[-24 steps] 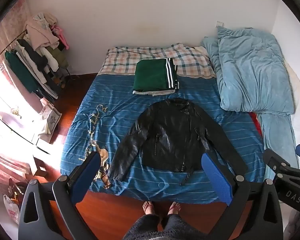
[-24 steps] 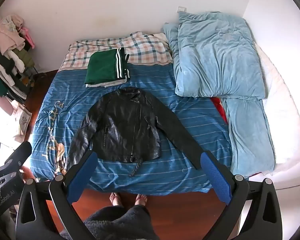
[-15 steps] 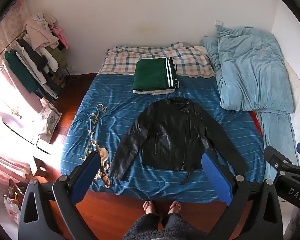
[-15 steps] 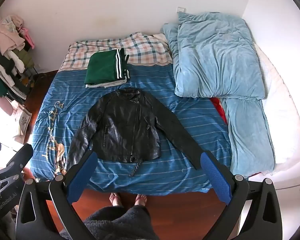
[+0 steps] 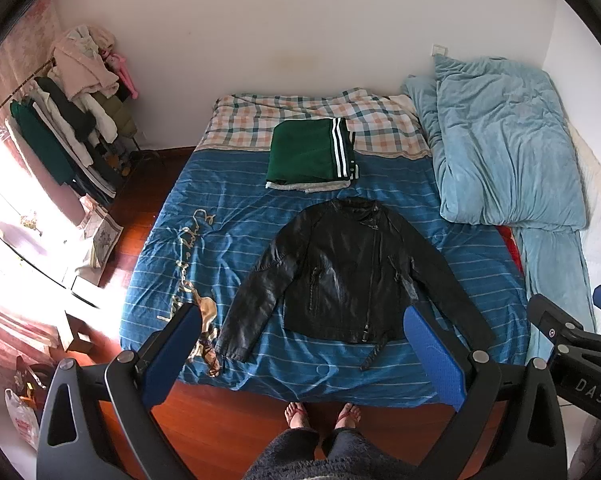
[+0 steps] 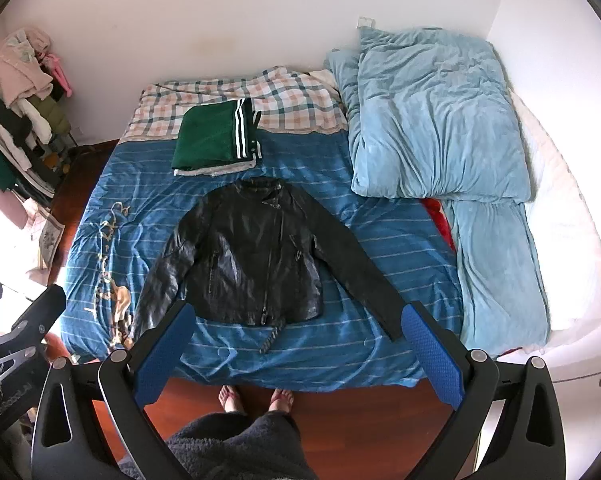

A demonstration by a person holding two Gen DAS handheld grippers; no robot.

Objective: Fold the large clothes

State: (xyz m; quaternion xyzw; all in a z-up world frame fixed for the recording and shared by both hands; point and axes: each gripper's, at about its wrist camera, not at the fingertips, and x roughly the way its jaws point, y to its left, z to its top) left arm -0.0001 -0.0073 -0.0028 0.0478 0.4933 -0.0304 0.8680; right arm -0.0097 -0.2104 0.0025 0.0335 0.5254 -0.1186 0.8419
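Fingers [image 5: 184, 344]: both pairs spread, empty | black jacket [image 5: 340, 272]: one | folded green garment [image 5: 312, 154]: one

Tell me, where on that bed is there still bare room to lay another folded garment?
Bare blue bedspread lies between the black leather jacket and the light blue duvet, and left of the folded green garment. The near strip by the bed's foot is also free. It is crowded on the right, under the duvet, and mid-bed, where the jacket's sleeves spread.

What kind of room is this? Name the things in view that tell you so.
Most likely a bedroom: a bed with a blue striped cover, a light blue duvet piled on it, and a clothes rack by the wall.
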